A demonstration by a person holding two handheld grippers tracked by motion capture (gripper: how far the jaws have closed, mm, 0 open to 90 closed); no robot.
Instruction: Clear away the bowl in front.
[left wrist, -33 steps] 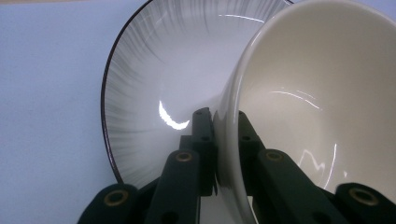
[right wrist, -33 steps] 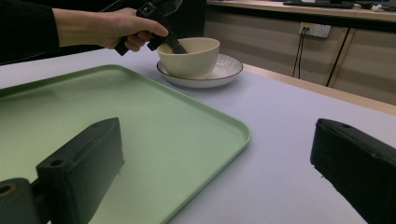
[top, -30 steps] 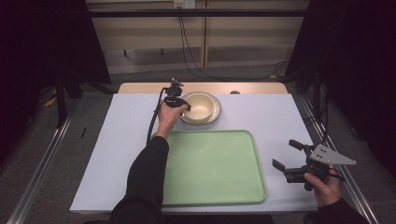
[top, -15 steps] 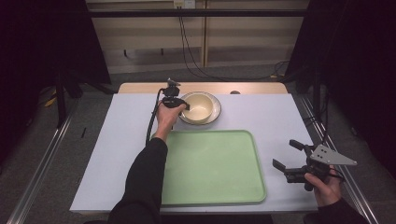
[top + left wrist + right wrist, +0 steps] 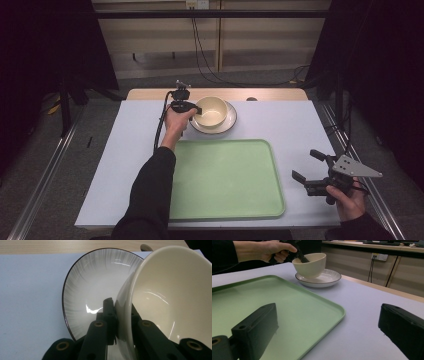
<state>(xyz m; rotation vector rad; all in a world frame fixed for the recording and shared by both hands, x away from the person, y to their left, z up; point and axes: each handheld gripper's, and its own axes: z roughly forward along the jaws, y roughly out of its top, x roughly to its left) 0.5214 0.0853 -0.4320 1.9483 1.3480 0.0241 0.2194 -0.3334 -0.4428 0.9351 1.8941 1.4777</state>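
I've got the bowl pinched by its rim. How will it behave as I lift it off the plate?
The bowl looks glazed and glossy, so it may slip between the left gripper fingers. Held at one side of the rim, it already tilts and will likely swing lower. It looks ceramic: probably stiff, fairly heavy and chippable against the plate.

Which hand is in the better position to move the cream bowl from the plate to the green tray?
Left. The left gripper is already shut on the rim of the cream bowl, tilted on the plate. The right gripper is open and apart, beside the green tray at its near right corner.
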